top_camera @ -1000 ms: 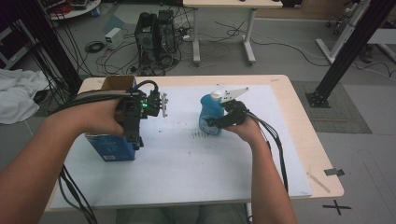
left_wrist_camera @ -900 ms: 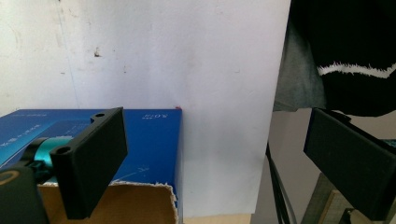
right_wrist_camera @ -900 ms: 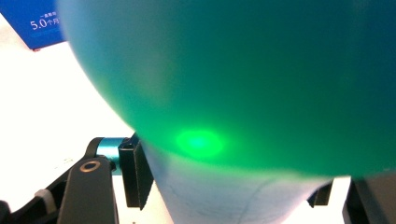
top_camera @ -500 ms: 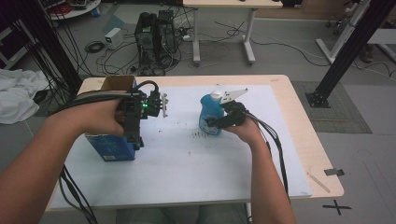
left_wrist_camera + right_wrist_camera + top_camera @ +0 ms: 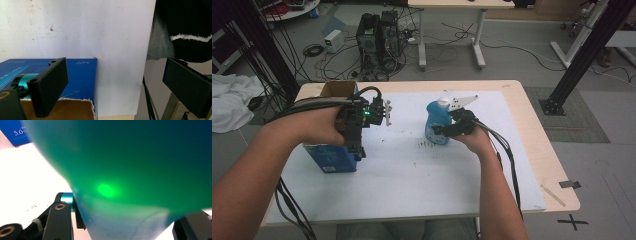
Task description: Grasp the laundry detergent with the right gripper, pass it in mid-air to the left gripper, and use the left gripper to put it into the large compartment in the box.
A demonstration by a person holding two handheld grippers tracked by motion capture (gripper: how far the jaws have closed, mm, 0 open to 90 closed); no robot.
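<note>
Blue bottle [image 5: 438, 122] with a white cap, upright on the white sheet [image 5: 422, 185] covering the counter [image 5: 532, 135], near the middle and toward the far side; right gripper [image 5: 447, 131] pressed against its lower body from the person's side, fingers clenched on the bottle, one black finger [image 5: 61, 220] at the left of the translucent blue-green wall and the other at the lower right corner in the right gripper view; bottle [image 5: 130, 170] so close there that it reads as a blurred green mass with a bright spot of light; corner of a blue box [image 5: 15, 132] with white print at that view's top left. Left gripper [image 5: 362, 150] held over the blue cardboard box [image 5: 332, 157], standing open-topped at the left edge of the sheet, well apart from the bottle; green light glowing on the gripper body; fingers released, spread wide with nothing between them; in the left gripper view one finger [image 5: 50, 85] above the box's torn cardboard opening [image 5: 65, 110], the other [image 5: 187, 87] off past the sheet's edge, above dark clothing; box [image 5: 80, 77] blue side facing up toward the white sheet [image 5: 100, 37]. Cables trailing from both grippers back along the forearms.
</note>
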